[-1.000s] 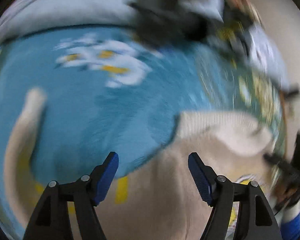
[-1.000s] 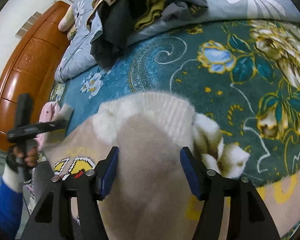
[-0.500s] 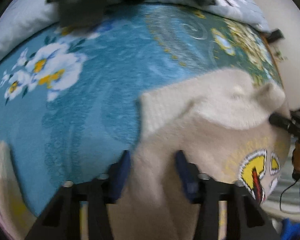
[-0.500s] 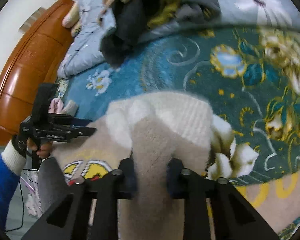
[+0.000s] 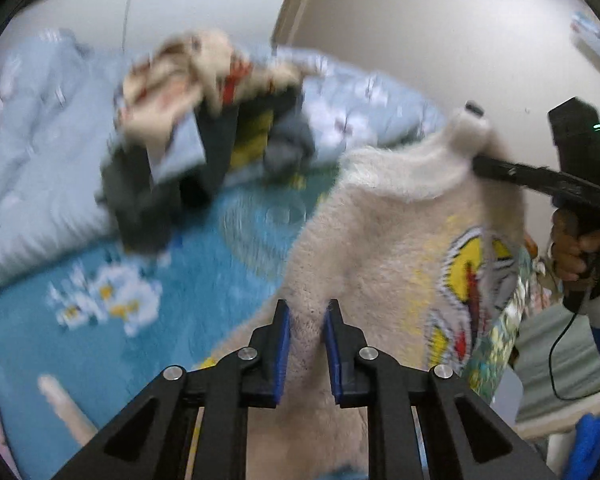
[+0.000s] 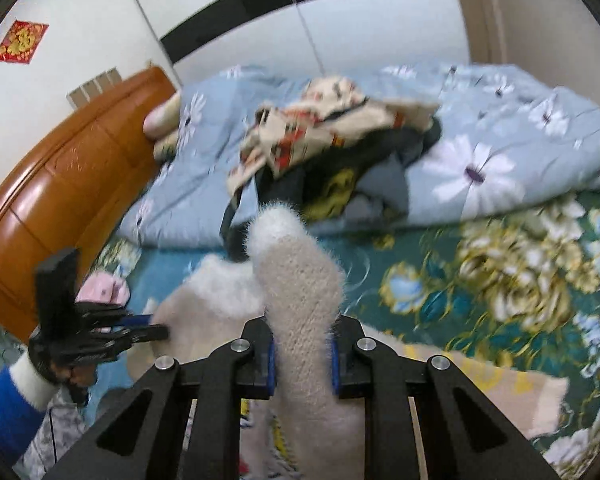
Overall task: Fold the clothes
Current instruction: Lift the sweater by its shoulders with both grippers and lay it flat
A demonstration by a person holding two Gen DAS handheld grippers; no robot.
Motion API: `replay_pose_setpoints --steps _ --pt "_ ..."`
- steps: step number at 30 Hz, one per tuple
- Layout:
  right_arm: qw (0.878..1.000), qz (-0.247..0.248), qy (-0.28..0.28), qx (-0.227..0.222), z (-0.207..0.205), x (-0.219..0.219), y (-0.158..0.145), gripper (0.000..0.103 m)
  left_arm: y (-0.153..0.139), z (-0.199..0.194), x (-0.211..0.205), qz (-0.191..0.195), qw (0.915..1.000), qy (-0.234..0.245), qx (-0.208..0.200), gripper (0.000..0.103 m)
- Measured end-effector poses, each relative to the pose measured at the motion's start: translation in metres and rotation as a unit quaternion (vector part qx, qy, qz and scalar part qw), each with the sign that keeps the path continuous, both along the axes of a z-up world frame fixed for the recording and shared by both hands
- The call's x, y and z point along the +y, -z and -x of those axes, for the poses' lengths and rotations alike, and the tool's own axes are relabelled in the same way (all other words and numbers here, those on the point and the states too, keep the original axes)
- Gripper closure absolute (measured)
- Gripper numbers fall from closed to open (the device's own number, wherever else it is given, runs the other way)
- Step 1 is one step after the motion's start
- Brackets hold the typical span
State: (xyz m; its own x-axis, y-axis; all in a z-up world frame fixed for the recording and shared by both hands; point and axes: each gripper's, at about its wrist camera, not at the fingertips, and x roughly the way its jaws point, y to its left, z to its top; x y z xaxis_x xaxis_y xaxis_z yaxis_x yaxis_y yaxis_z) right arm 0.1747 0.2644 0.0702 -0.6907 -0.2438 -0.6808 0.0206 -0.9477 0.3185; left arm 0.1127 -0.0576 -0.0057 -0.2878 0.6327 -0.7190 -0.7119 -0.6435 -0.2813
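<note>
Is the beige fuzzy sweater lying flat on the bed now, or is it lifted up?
Lifted up. Both grippers, left and right, pinch the beige fuzzy sweater, which hangs between them above the bed.

You've got two grippers, the left gripper [image 5: 305, 322] and the right gripper [image 6: 302, 350], both clamping one fluffy cream sweater [image 5: 384, 248]. Behind it you have one heap of unfolded clothes [image 6: 332, 152] on one pale blue quilt [image 6: 480, 160].

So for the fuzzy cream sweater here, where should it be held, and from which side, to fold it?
Hold the fuzzy cream sweater by its top edge, one pinch on each side of the yellow graphic, coming in from the person's side of the bed. It is limp, so two spread grips let it hang flat. The left hand-held gripper and right hand-held gripper are both shut on it that way.
</note>
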Motion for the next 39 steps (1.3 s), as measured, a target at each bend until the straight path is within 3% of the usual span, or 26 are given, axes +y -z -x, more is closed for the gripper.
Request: replay_pose_setpoints --steps 6,12,18,21,24,27,30,34,39 --pt "0.997 -0.02 0.01 0.074 -0.01 0.0 -0.065 0.083 -0.081 -0.014 -0.013 -0.051 0.9922 -0.065 0.093 0.086" --pt "0.986 -0.05 -0.001 0.158 -0.043 -0.012 -0.136 0.083 -0.16 -0.056 -0.026 -0.086 0.973 -0.116 0.18 0.087" --pt "0.972 -0.096 -0.044 0.211 -0.106 -0.04 -0.187 0.083 -0.201 -0.12 -0.054 -0.105 0.9608 -0.142 0.213 0.087" --pt "0.965 -0.124 -0.073 0.22 -0.137 -0.054 -0.203 0.084 -0.222 -0.148 -0.065 -0.103 0.9586 -0.144 0.223 0.087" --pt "0.962 -0.134 -0.088 0.219 -0.148 -0.057 -0.216 0.084 -0.232 -0.151 -0.06 -0.079 0.9597 -0.14 0.23 0.087" --pt "0.969 -0.126 -0.088 0.191 -0.128 -0.05 -0.209 0.084 -0.212 -0.127 -0.045 -0.043 0.9668 -0.146 0.205 0.087" --pt "0.979 -0.129 -0.083 0.135 -0.087 -0.044 -0.171 0.084 -0.171 -0.091 -0.023 0.007 0.972 -0.16 0.172 0.087" --pt "0.992 -0.103 -0.066 0.038 -0.016 -0.034 -0.077 0.083 -0.075 -0.04 0.006 0.089 0.972 -0.189 0.107 0.087" --pt "0.992 -0.095 -0.039 -0.073 0.05 -0.03 0.037 0.083 0.04 0.008 0.026 0.151 0.9666 -0.207 -0.003 0.087"
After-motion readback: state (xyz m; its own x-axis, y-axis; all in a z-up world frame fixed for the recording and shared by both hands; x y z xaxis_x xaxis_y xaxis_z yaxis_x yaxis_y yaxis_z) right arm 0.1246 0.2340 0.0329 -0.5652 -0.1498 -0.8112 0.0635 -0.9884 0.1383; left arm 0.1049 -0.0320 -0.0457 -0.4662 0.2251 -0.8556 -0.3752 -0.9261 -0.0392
